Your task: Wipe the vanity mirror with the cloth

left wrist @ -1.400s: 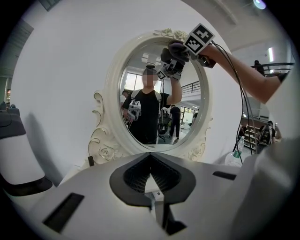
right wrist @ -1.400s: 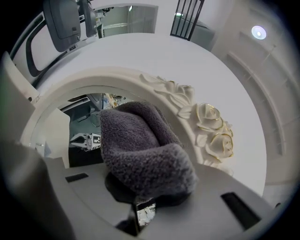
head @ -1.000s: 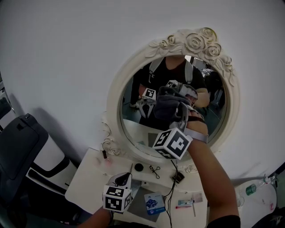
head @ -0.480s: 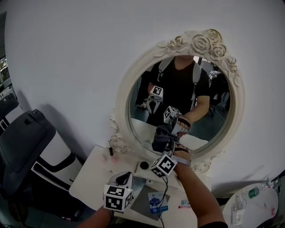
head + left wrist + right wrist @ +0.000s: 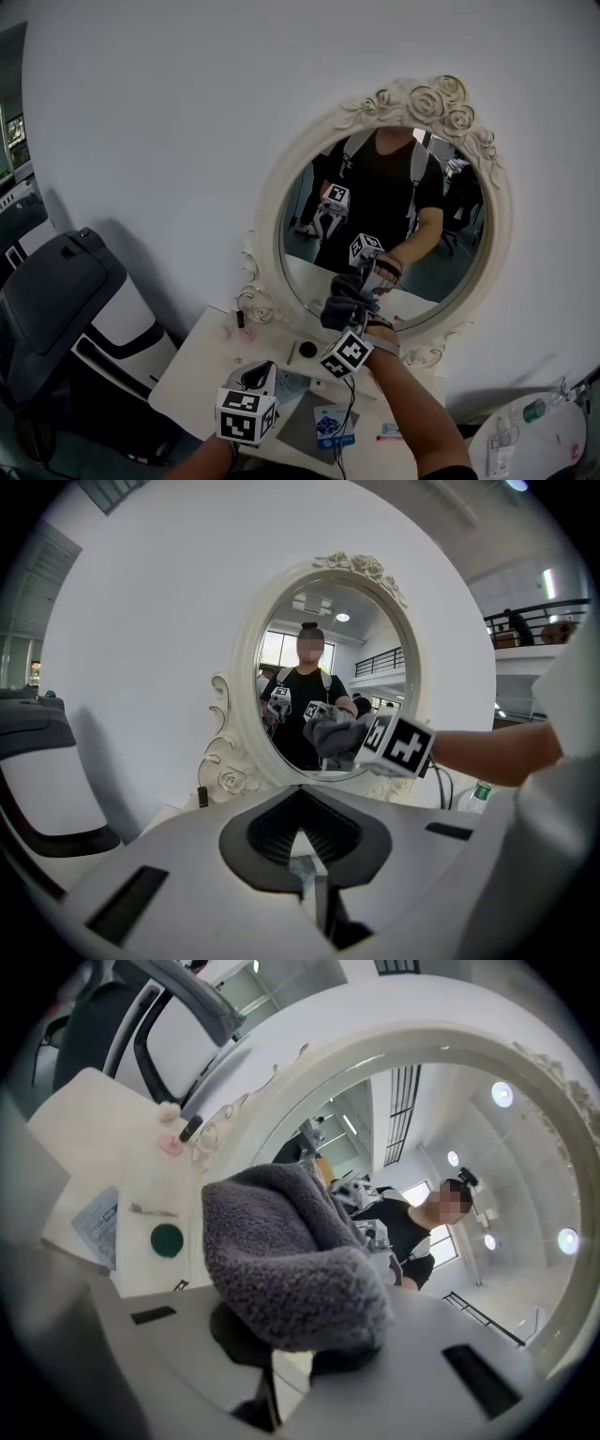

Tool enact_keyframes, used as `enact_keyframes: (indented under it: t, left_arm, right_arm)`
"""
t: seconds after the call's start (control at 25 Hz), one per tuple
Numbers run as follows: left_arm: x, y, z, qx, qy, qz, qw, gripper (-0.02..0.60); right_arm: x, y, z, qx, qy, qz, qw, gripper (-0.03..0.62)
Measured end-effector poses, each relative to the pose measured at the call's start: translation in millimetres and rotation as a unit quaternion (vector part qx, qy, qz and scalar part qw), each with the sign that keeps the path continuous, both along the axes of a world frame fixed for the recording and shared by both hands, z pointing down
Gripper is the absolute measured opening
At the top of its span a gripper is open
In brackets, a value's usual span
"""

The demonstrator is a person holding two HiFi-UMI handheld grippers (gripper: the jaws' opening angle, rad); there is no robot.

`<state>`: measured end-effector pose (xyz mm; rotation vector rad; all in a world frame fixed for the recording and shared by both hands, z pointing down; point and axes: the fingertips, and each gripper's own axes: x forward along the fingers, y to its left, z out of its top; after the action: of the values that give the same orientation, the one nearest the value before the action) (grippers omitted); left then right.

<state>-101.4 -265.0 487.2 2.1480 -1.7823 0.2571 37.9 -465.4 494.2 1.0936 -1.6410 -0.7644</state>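
The oval vanity mirror (image 5: 427, 253) in its white carved frame (image 5: 271, 212) stands on a white table. The grey fluffy cloth (image 5: 343, 302) is pressed against the lower part of the glass, just above the bottom of the frame. My right gripper (image 5: 351, 326) is shut on it. In the right gripper view the cloth (image 5: 286, 1255) bulges over the jaws and hides the fingertips. My left gripper (image 5: 257, 377) hovers low over the table's front, apart from the mirror, with its jaws together and nothing between them. The left gripper view shows the cloth (image 5: 330, 735) on the glass.
On the white table (image 5: 199, 371) lie a blue packet (image 5: 328, 424), a black round lid (image 5: 307, 349), a cable and small toiletries. A dark chair (image 5: 58, 289) stands at the left. A small round table with a bottle (image 5: 532, 409) is at the lower right.
My right gripper has carried the cloth down the glass from the mirror's middle to its lower edge. The left gripper has stayed in place; the head view has shifted slightly.
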Motion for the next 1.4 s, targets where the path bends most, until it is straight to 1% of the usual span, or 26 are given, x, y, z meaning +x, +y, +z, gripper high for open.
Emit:
enact_keyframes:
  t: [0.12,0.2,0.28,0.36,0.44,0.56,0.72,0.92,1.0,1.08,1.2,1.4]
  left_arm:
    - [0.8,-2.7,-4.2,0.006,0.001,0.002,1.0000,0.003]
    - [5.3,-3.7,-5.9,0.008,0.000,0.008,0.9999,0.003]
    - [8.9,-4.2,-6.6,0.009,-0.001,0.013,0.9999,0.003]
    - [8.6,-4.6,-6.4,0.011,0.000,0.013,0.9999,0.003]
    - [4.4,-5.8,-6.8,0.011,0.001,0.007,0.9999,0.003]
    - [-3.2,-6.4,-7.7,0.012,0.003,-0.003,0.9999,0.003]
    - [-15.0,-5.9,-5.5,0.009,0.005,-0.017,0.9998,0.003]
    - [-23.4,-7.4,1.0,0.000,0.005,-0.027,0.9996,0.003]
    - [-25.0,-8.2,5.5,-0.007,0.004,-0.029,0.9995,0.003]
    - [-26.7,-11.1,9.1,-0.013,0.004,-0.031,0.9994,0.003]
    - [-25.9,-17.5,9.4,-0.014,0.006,-0.030,0.9994,0.003]
    - [-20.9,-20.4,9.2,-0.013,0.006,-0.024,0.9996,0.003]
  right_arm:
    - [-19.7,8.5,-87.5,0.059,-0.054,-0.032,0.996,0.035]
    - [-31.2,17.3,-161.6,0.107,-0.089,-0.054,0.989,0.035]
    - [-36.9,26.9,-233.8,0.151,-0.109,-0.069,0.980,0.036]
    - [-37.8,34.9,-295.6,0.186,-0.109,-0.076,0.974,0.037]
    - [-36.2,34.8,-344.9,0.217,-0.098,-0.072,0.969,0.037]
    - [-31.2,17.8,-387.6,0.241,-0.075,-0.050,0.966,0.036]
    - [-32.5,0.6,-407.4,0.252,-0.083,-0.038,0.964,0.037]
    - [-43.7,-9.5,-415.5,0.262,-0.097,-0.039,0.959,0.037]
    - [-46.4,-9.6,-414.6,0.267,-0.095,-0.039,0.958,0.037]
    - [-53.1,-9.7,-409.4,0.272,-0.080,-0.041,0.958,0.035]
    - [-73.9,-9.7,-393.7,0.273,-0.061,-0.054,0.959,0.035]
    - [-102.8,-8.6,-345.5,0.227,-0.061,-0.083,0.968,0.035]
